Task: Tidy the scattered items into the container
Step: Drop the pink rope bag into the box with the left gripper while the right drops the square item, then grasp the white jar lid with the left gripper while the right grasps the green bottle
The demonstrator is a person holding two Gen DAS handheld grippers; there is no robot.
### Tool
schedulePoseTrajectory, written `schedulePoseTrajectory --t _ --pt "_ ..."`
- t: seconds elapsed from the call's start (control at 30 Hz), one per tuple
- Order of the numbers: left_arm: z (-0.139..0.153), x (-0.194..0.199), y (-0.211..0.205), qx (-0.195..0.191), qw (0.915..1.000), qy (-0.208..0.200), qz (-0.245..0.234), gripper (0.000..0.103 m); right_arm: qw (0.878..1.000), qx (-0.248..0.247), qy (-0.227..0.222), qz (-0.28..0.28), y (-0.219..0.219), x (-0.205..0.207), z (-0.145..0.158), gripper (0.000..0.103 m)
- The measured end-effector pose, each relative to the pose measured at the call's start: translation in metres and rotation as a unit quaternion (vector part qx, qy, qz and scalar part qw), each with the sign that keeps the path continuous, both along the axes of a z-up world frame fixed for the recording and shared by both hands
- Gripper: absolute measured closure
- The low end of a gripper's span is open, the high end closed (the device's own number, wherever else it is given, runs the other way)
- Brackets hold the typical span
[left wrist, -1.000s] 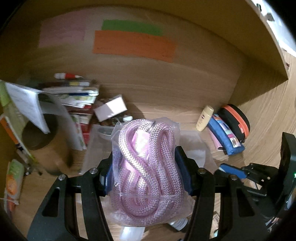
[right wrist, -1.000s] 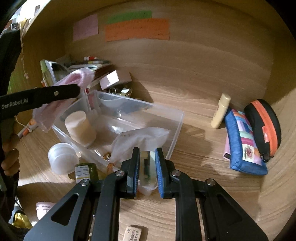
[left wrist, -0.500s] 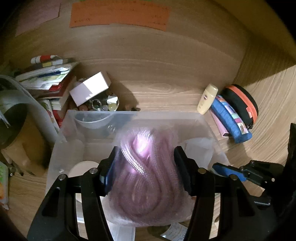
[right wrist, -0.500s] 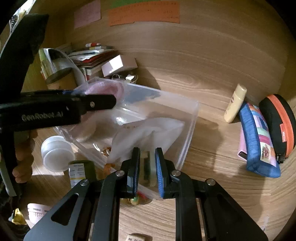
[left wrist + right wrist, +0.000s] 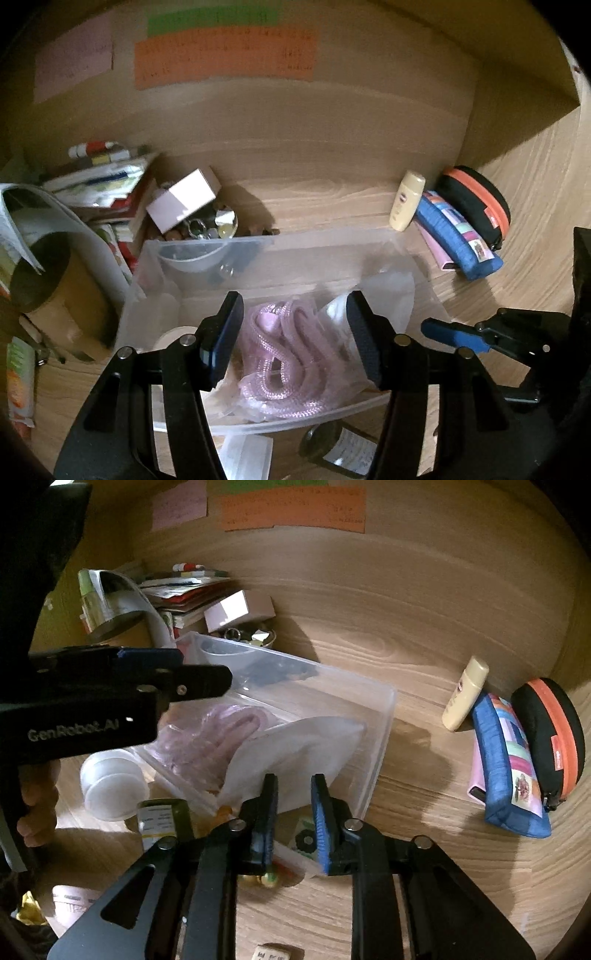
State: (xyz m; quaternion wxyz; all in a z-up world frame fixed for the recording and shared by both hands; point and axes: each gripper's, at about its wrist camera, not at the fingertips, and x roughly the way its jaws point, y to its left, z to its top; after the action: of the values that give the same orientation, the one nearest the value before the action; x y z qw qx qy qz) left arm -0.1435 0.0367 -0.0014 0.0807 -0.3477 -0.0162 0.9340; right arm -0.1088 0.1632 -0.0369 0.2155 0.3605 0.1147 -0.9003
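Observation:
A clear plastic container (image 5: 332, 240) (image 5: 380, 716) sits on the wooden desk. A bagged coil of pink rope (image 5: 280, 354) (image 5: 210, 734) lies inside it, beside a white bag (image 5: 306, 746). My left gripper (image 5: 295, 332) is open just above the rope, its fingers apart on either side and not touching it. My right gripper (image 5: 293, 812) is shut on the near wall of the container, its fingers clamping the clear plastic rim. The left gripper also shows in the right wrist view (image 5: 177, 672).
A cream bottle (image 5: 406, 201), blue pouch (image 5: 458, 240) and black-orange case (image 5: 476, 203) lie at the right. Books, a white box (image 5: 181, 201) and a brown cup (image 5: 48, 291) crowd the left. A white jar (image 5: 110, 782) and dark bottle (image 5: 162, 819) stand in front of the container.
My left gripper lowered the bagged pink rope into the container and opened, leaving it inside. My right gripper kept its hold on the container's wall.

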Motion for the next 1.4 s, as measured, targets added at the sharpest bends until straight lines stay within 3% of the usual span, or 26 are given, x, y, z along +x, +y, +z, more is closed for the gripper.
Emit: schedulePoseTrajectory --t 0.13,0.2,0.27,0.33,0.53,0.73,1.17,1.4 --pt "0.009 0.012 -0.004 -0.006 0.9999 0.013 0.004 0.042 1.0 0.004 0.019 -0.016 0.003 0.007 0.006 0.054" --pt "0.012 0.019 -0.007 -0.008 0.9998 0.017 0.006 0.035 0.999 0.011 0.032 -0.025 0.006 0.013 0.008 0.045" --pt "0.014 0.026 -0.011 -0.009 0.9997 0.018 0.011 0.028 0.999 0.013 0.04 -0.032 0.009 0.019 0.011 0.03" --pt "0.015 0.034 -0.016 -0.009 0.9997 0.019 0.016 0.027 0.998 0.012 0.047 -0.039 0.014 0.024 0.014 0.024" --pt "0.012 0.057 -0.03 -0.02 0.9991 0.018 0.034 0.015 0.998 0.01 0.042 -0.051 0.027 0.037 0.018 0.022" --pt "0.0 0.07 -0.049 -0.016 0.9986 -0.003 0.05 0.014 0.998 0.008 0.028 -0.051 0.03 0.046 0.01 0.022" --pt "-0.028 0.093 -0.061 -0.023 0.9975 -0.039 0.055 0.014 1.0 0.009 0.024 0.004 -0.001 0.064 0.005 0.022" --pt "-0.04 0.103 -0.057 -0.038 0.9973 -0.035 0.052 0.015 0.999 -0.006 0.021 0.046 -0.021 0.069 0.004 0.023"
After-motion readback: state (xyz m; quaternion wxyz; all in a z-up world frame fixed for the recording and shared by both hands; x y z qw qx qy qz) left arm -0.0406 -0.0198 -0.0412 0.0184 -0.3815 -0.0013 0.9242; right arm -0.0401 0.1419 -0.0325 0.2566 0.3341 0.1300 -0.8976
